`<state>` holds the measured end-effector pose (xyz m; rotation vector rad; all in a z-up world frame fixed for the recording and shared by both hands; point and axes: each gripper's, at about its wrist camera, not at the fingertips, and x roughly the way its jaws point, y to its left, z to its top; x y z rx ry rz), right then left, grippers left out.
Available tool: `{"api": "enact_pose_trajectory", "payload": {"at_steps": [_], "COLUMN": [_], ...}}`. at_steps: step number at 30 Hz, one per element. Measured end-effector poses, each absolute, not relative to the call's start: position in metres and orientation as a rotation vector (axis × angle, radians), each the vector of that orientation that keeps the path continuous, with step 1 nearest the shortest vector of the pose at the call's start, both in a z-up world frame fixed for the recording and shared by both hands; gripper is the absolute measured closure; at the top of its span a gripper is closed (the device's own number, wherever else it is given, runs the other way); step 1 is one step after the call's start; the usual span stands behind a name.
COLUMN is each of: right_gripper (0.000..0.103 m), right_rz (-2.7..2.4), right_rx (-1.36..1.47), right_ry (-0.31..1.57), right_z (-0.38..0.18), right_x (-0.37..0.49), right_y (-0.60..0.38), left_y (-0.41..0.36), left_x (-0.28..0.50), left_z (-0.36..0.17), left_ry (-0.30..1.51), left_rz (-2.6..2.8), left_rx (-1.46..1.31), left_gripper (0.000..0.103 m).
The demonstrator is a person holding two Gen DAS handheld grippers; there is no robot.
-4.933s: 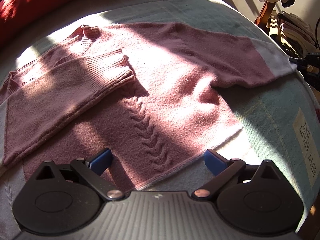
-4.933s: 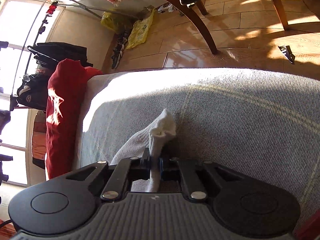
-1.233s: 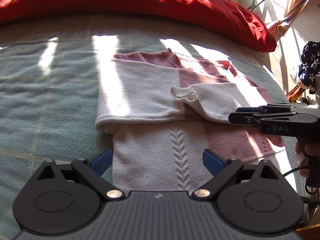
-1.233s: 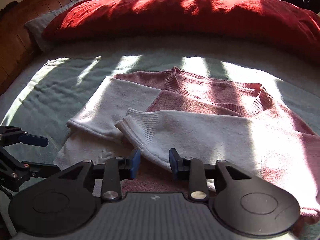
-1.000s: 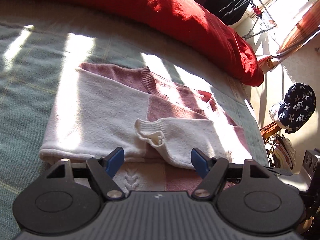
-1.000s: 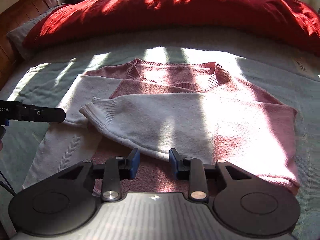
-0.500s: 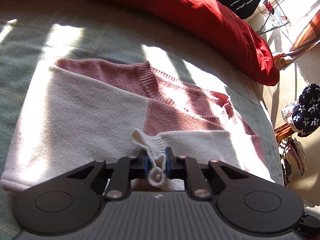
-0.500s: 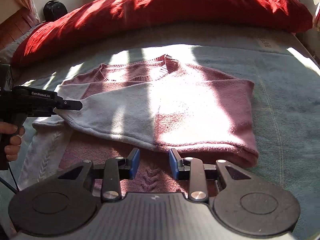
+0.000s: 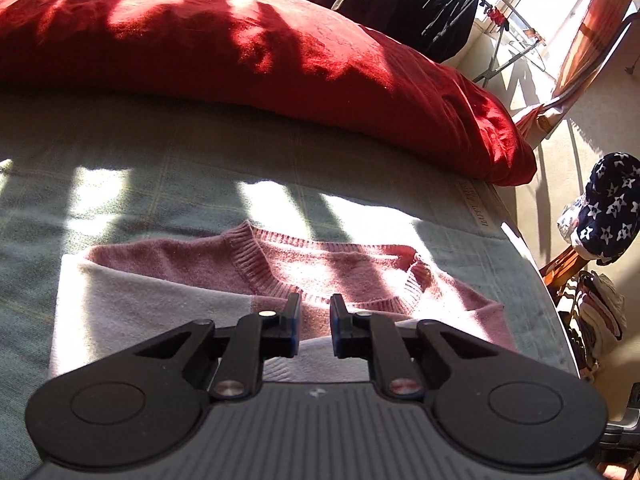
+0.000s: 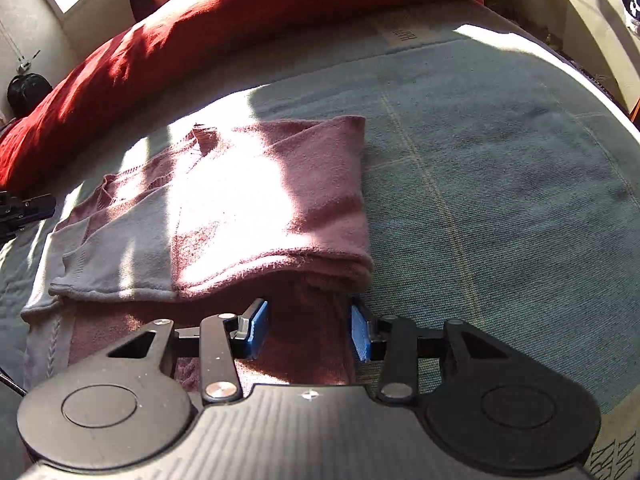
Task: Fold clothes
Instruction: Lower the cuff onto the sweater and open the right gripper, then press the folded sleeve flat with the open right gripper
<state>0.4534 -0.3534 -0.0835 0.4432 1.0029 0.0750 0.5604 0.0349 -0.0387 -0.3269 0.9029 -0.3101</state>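
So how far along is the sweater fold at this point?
Done: both sleeves lie folded across the sweater on the bed. In hand: the right gripper is opening over the sweater's lower right edge, pads not pressing. The left gripper sits nearly shut above the upper sleeve; no cloth shows between its fingers. Left: folding the bottom half up toward the collar.

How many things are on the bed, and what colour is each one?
Pink and white sweater: 1
Red duvet: 1
Grey-green blanket underneath them: 1
Total: 3
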Motion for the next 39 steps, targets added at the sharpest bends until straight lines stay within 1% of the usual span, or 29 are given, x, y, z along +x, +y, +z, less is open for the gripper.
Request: {"api": "enact_pose_trajectory", "payload": {"at_steps": [2,4,5,6,7,9,12,13,16,19,20,21,23,25,28,31,33,35,36,39], "right_gripper": [0.052,0.053,0.057,0.072,0.079,0.082,0.082,0.082,0.082,0.080,0.077,0.076,0.076,0.076,0.076,0.076,0.076,0.080,0.081,0.080], "right_rz": [0.068,0.059,0.053,0.049,0.046,0.055,0.088,0.102,0.126,0.133,0.133,0.129,0.122,0.139,0.170,0.232,0.243,0.248,0.255,0.251], "right_rx": [0.597,0.673,0.703,0.713,0.711,0.627,0.280,0.182,0.014,0.008,0.001,-0.020,-0.055,-0.035,0.002,0.016,-0.046,-0.114,-0.113,-0.084], "right_ry": [0.978,0.955,0.944,0.938,0.935,0.923,0.908,0.911,0.971,0.983,0.990,0.992,0.985,0.958,0.898,0.895,0.936,0.966,0.959,0.929], "right_z": [-0.093,-0.100,-0.104,-0.105,-0.105,-0.096,-0.074,-0.073,-0.087,-0.081,-0.075,-0.068,-0.055,-0.043,-0.030,-0.038,-0.060,-0.087,-0.092,-0.079], "right_x": [0.458,0.461,0.462,0.465,0.468,0.475,0.480,0.479,0.471,0.462,0.459,0.456,0.448,0.447,0.458,0.479,0.480,0.477,0.475,0.473], "right_y": [-0.369,-0.381,-0.386,-0.390,-0.394,-0.395,-0.373,-0.365,-0.352,-0.356,-0.356,-0.357,-0.358,-0.359,-0.355,-0.336,-0.326,-0.321,-0.324,-0.331], "left_y": [0.022,0.008,0.001,-0.005,-0.010,-0.019,-0.030,-0.033,-0.038,-0.037,-0.037,-0.038,-0.041,-0.049,-0.069,-0.089,-0.093,-0.091,-0.089,-0.090], "left_x": [0.558,0.556,0.556,0.555,0.554,0.552,0.548,0.547,0.544,0.544,0.544,0.544,0.544,0.542,0.541,0.543,0.545,0.549,0.551,0.557], "left_z": [-0.042,-0.052,-0.058,-0.063,-0.068,-0.073,-0.076,-0.078,-0.085,-0.081,-0.079,-0.076,-0.069,-0.060,-0.055,-0.066,-0.079,-0.083,-0.083,-0.072], "left_ry": [0.917,0.953,0.973,0.989,1.004,1.023,1.033,1.039,1.058,1.060,1.060,1.061,1.051,1.023,0.991,1.011,1.025,1.023,1.018,1.006], "left_rz": [-0.339,-0.354,-0.358,-0.360,-0.363,-0.371,-0.387,-0.389,-0.388,-0.390,-0.389,-0.388,-0.396,-0.427,-0.496,-0.537,-0.535,-0.531,-0.529,-0.512], "left_rx": [-0.311,-0.302,-0.301,-0.303,-0.304,-0.297,-0.262,-0.243,-0.169,-0.140,-0.127,-0.113,-0.101,-0.089,-0.058,-0.012,0.009,0.002,-0.008,-0.012], "left_gripper": [0.085,0.084,0.083,0.083,0.083,0.080,0.073,0.072,0.070,0.069,0.069,0.068,0.066,0.064,0.058,0.058,0.057,0.055,0.055,0.056]}}
